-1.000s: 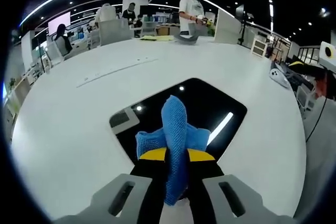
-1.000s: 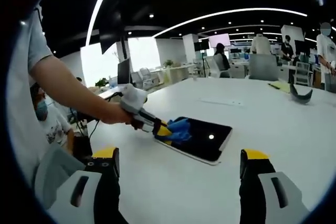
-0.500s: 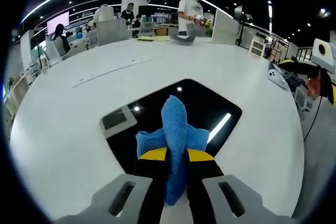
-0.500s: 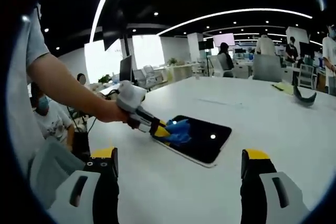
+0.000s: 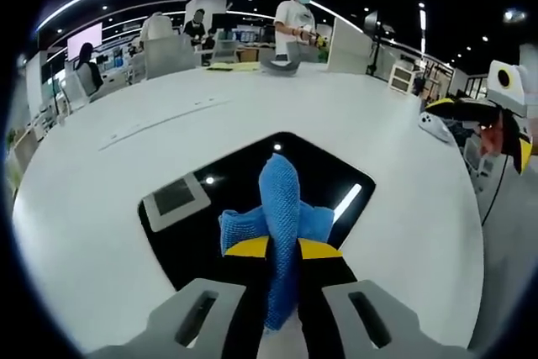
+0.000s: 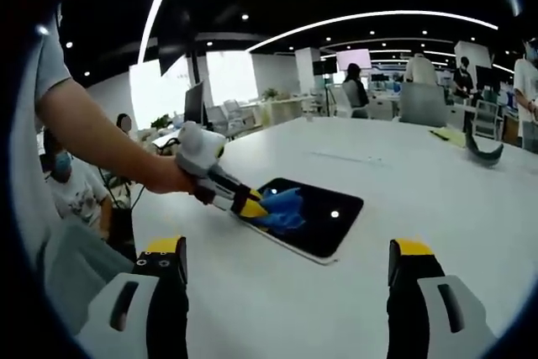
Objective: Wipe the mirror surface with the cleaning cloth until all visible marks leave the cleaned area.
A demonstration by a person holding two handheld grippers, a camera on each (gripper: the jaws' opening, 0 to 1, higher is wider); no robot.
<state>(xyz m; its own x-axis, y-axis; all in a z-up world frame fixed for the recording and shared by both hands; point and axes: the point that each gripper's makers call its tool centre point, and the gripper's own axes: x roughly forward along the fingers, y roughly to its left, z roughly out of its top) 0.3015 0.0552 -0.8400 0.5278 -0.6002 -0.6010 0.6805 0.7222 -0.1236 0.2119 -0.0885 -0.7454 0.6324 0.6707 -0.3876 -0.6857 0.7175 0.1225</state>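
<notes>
- The left gripper [image 5: 282, 250] pinches the blue cleaning cloth [image 5: 277, 220] between its yellow-tipped jaws; the cloth rests on the near part of the mirror [image 5: 319, 170]
- The dark mirror lies flat on the white table [image 5: 109, 199]; ceiling lights glint in it
- The right gripper [image 6: 286, 271] hangs above the table with jaws spread wide, holding nothing, well apart from the mirror [image 6: 324, 212]

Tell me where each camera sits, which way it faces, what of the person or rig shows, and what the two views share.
Left gripper view: rides the left gripper, looking down its jaws, shut on the blue cloth, over the dark mirror on the white table.
Right gripper view: rides the right gripper, jaws wide apart, held back facing the mirror; the person's forearm and hand show.
Shared: mirror, cloth, table, left gripper.
</notes>
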